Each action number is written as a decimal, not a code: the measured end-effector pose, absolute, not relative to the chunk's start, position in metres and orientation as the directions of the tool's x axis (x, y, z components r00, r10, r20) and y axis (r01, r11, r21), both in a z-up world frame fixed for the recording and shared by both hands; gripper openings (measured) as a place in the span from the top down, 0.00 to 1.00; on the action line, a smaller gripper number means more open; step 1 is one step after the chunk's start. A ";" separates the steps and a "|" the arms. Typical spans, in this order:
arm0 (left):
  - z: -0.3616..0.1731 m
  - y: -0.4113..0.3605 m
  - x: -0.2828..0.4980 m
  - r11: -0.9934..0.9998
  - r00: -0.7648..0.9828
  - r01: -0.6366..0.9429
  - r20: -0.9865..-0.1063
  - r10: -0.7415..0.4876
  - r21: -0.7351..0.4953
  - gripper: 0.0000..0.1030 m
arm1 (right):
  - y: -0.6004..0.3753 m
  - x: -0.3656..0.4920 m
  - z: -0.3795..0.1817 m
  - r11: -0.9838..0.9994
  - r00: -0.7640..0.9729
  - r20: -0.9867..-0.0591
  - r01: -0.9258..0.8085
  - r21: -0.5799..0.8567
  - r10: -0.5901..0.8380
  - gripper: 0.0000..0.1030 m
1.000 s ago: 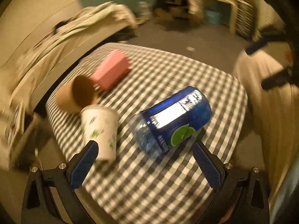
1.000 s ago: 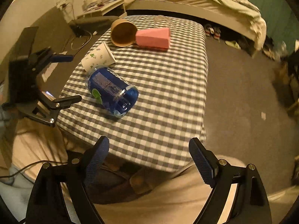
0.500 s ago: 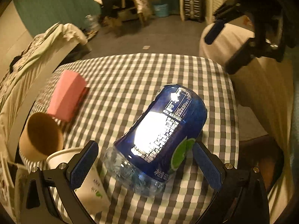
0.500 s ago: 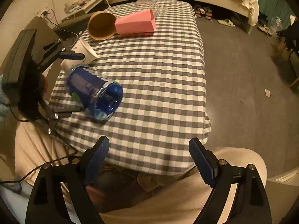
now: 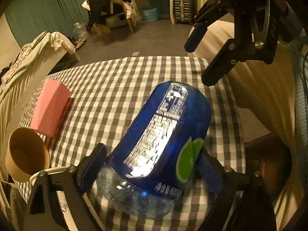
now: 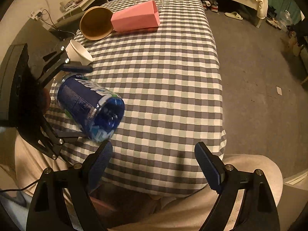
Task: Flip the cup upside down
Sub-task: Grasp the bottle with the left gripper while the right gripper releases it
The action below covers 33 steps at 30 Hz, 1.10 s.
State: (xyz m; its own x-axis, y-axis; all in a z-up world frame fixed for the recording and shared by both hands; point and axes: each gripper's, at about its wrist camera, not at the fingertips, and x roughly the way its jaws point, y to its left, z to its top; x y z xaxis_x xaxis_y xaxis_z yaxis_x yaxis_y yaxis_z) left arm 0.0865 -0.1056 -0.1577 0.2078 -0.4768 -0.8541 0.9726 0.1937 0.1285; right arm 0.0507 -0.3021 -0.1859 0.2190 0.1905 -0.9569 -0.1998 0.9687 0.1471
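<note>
Left gripper pinching blue cup lying sideways near checked table edge beside white cup, right gripper spread, idle; slick wall could slip, bump white cup.

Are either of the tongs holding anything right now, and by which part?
The left tongs straddle the blue cup across its body near the clear closed end, though firm contact cannot be told. The right tongs are open and hold nothing.
</note>
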 end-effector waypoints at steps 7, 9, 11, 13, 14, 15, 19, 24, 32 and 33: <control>-0.145 -0.106 0.080 0.286 0.222 0.951 -0.899 -0.378 0.115 0.19 | -0.305 0.043 -0.179 0.966 0.242 -0.947 -0.199 0.166 0.212 0.15; -0.141 -0.107 0.082 0.348 0.237 0.930 -0.919 -0.315 0.121 0.20 | -0.306 0.038 -0.176 0.963 0.253 -0.941 -0.203 0.176 0.225 0.15; -0.134 -0.106 0.084 0.409 0.231 0.906 -0.936 -0.267 0.107 0.21 | -0.307 0.032 -0.172 0.961 0.266 -0.935 -0.208 0.184 0.237 0.15; -0.123 -0.105 0.085 0.461 0.208 0.884 -0.950 -0.234 0.079 0.21 | -0.309 0.027 -0.169 0.958 0.277 -0.928 -0.212 0.194 0.249 0.15; -0.119 -0.104 0.085 0.479 0.203 0.875 -0.954 -0.219 0.076 0.21 | -0.310 0.024 -0.167 0.956 0.284 -0.924 -0.214 0.200 0.257 0.15; -0.114 -0.104 0.086 0.503 0.192 0.861 -0.963 -0.187 0.074 0.22 | -0.311 0.021 -0.165 0.955 0.290 -0.920 -0.216 0.206 0.264 0.15; -0.100 -0.104 0.087 0.549 0.170 0.830 -0.982 -0.082 0.098 0.22 | -0.315 0.012 -0.163 0.947 0.308 -0.904 -0.218 0.236 0.296 0.15; -0.096 -0.114 0.084 0.548 0.212 0.821 -0.977 -0.030 0.161 0.24 | -0.324 -0.001 -0.163 0.932 0.332 -0.876 -0.220 0.289 0.350 0.15; -0.083 -0.132 0.095 0.637 0.305 0.754 -0.945 -0.121 0.161 0.25 | -0.348 -0.010 -0.152 0.930 0.383 -0.850 -0.208 0.302 0.362 0.15; -0.079 -0.134 0.099 0.656 0.326 0.737 -0.935 -0.139 0.160 0.25 | -0.350 -0.010 -0.151 0.931 0.388 -0.848 -0.202 0.304 0.362 0.15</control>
